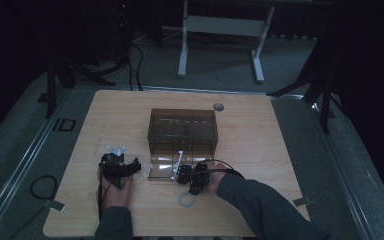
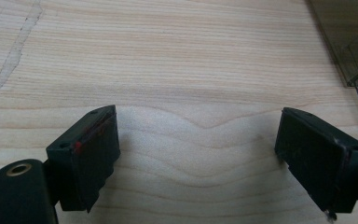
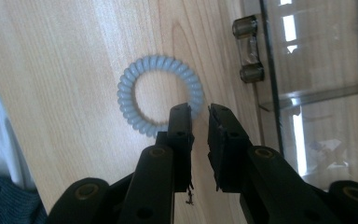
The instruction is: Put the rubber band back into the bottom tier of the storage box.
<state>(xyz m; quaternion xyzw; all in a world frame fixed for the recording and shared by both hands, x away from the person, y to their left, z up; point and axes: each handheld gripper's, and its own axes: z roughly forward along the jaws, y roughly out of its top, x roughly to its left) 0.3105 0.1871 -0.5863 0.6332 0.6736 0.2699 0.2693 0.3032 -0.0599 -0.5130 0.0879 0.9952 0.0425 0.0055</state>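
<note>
Left gripper [image 1: 128, 170]: fingers [image 2: 86, 154] spread wide over bare desk [image 1: 260, 150], holding nothing. Centre: a smoky transparent acrylic box [image 1: 182, 131] with its front door [image 1: 162, 169] folded down flat onto the desk. Right gripper [image 3: 199, 114]: fingers [image 3: 180, 128] narrowed to a slim gap, empty, just above the rim of a pale blue spiral hair tie [image 3: 133, 100] lying on the desk beside the door's hinge [image 3: 248, 49].

High view: from above the person's side, looking forward and down on the table [image 1: 260, 125].
Left gripper view: very near the wood.
Right gripper view: near; shares the coil ring [image 3: 158, 95] [image 1: 186, 199] and clear box [image 3: 317, 70] [image 1: 182, 132] with high view.
</note>
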